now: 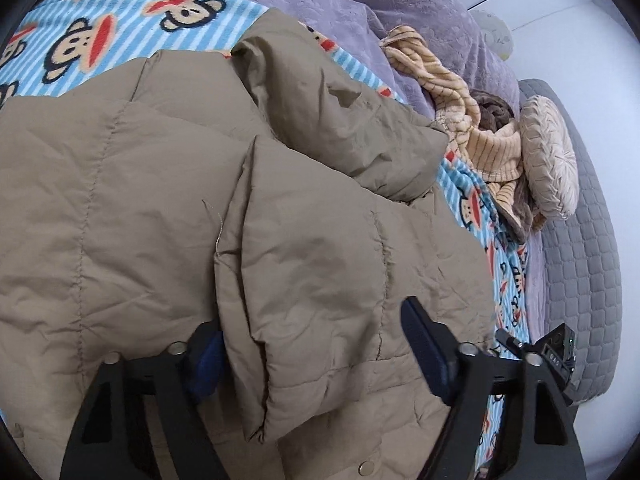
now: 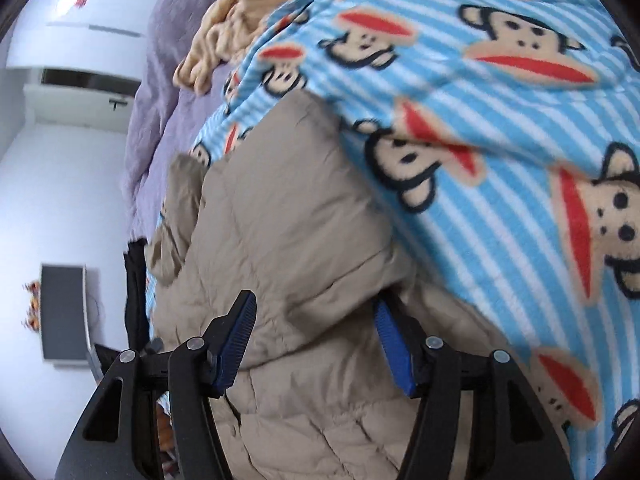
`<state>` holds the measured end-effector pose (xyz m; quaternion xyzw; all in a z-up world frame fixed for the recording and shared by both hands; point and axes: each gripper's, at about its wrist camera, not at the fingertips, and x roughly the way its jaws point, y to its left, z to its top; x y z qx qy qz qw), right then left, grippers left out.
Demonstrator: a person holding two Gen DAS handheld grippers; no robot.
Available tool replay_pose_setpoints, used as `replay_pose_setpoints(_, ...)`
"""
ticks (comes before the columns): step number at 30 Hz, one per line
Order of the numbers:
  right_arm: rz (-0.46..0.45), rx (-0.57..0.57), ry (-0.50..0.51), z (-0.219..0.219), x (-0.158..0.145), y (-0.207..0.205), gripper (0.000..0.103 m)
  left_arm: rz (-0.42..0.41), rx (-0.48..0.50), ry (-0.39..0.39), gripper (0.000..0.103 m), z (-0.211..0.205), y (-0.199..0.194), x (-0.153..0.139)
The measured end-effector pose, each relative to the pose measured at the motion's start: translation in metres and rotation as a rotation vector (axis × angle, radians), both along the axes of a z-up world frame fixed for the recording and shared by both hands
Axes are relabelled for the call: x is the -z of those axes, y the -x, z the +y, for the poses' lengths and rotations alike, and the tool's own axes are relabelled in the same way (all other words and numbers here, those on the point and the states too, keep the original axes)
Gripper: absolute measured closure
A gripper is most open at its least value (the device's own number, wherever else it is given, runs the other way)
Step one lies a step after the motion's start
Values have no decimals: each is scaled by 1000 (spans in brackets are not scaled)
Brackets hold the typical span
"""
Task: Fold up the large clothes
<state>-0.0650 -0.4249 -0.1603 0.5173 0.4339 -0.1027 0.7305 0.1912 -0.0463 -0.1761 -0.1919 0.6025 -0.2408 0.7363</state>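
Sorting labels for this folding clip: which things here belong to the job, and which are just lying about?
Job:
tan puffer jacket
left hand-held gripper
right hand-held gripper

Lying about:
monkey-print blanket
purple quilt
striped beige garment
round cushion

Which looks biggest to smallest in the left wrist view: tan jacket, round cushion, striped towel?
1. tan jacket, though it lies nearest the camera.
2. striped towel and round cushion: too alike to rank.
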Motion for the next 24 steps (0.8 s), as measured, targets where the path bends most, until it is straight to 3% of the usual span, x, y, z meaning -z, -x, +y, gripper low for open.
replay_pose_setpoints(1,-12,34,-27,-9,2,-1,46,7,1,-18,68,-3,-2,2)
replay_pose_setpoints(2,-13,55,-47,-15,5,-3,65,15,2,-24,88,-6,-5,4)
replay_pose_setpoints(4,4,53,-36,-19,6,-11,88,-14,-25,-11,91,-1,-3,-3)
replay_pose_setpoints(7,-38,-45,33,-9,-9,-32,93,-103,-46,-27,91,13,6,-21)
replay_pose_setpoints(10,-36,-138,106,6,-18,-46,93,-86,-60,-68,91,31,8,-13)
replay_pose_setpoints(12,5,-180,153,14,-9,-54,93,-59,-60,-97,91,37,9,0)
replay_pose_setpoints(15,69,-213,182,20,12,-59,93,-85,-45,-129,91,37,13,10)
replay_pose_setpoints(19,79,-202,164,14,20,-54,94,-100,-65,-169,90,36,16,8)
replay_pose_setpoints(21,97,-231,186,15,11,-53,89,-113,-74,-207,85,40,19,0)
replay_pose_setpoints(22,110,-254,202,15,7,-49,85,-129,-84,-236,77,42,20,-6)
replay_pose_setpoints(24,130,-305,246,21,-5,-46,74,-174,-96,-271,74,50,24,-19)
